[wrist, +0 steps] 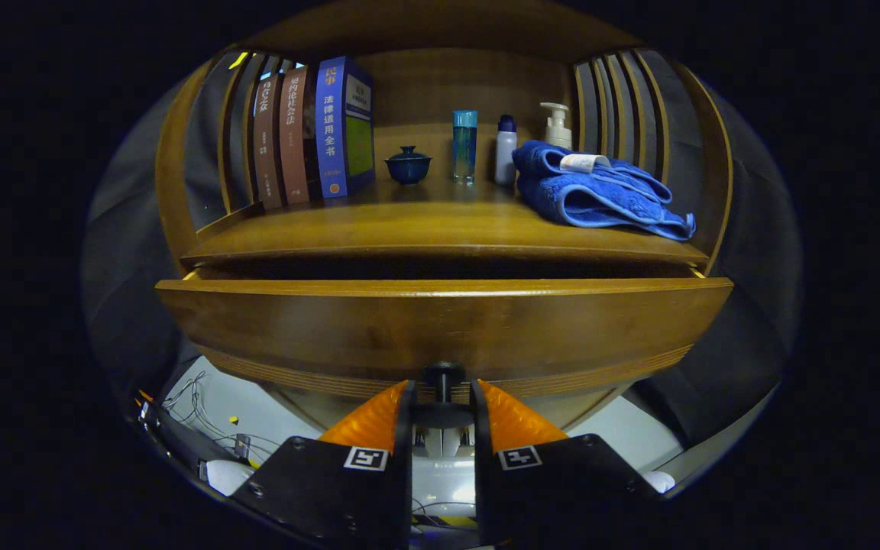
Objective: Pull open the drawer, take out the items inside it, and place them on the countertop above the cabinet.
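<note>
A wooden drawer (440,325) of the cabinet stands pulled out a little, with a dark gap above its front panel. Its inside is hidden from me. A small dark knob (444,376) sticks out at the bottom middle of the drawer front. My gripper (444,401) is shut on that knob, one finger on each side of it. The countertop (425,225) lies just above the drawer.
On the countertop stand three books (310,130) at the left, a small dark blue lidded cup (408,164), a blue bottle (464,145), a white bottle (506,149), a pump bottle (558,126) and a folded blue towel (600,195). Loose wires (195,412) lie on the floor below left.
</note>
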Motion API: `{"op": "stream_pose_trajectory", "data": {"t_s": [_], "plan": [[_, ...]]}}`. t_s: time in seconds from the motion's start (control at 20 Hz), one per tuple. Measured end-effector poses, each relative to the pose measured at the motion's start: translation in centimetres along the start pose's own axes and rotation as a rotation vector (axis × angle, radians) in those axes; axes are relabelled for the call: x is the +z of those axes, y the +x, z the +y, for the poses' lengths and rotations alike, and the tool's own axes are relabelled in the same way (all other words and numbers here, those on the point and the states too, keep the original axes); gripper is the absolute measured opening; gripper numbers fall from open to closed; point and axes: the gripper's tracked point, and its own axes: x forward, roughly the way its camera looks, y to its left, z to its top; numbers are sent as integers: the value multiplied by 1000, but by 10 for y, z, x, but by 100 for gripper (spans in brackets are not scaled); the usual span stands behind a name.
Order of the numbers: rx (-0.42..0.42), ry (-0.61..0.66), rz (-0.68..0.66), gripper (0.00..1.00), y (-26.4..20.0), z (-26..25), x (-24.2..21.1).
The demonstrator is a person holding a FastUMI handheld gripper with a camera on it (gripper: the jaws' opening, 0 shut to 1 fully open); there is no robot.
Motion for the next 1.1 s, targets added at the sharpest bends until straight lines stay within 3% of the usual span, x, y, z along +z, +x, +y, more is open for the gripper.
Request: {"op": "stream_pose_trajectory", "data": {"t_s": [0.65,1.1], "plan": [[12,4,51,37,-87,-5,-53],[20,18,73,37,-110,-4,-77]]}}
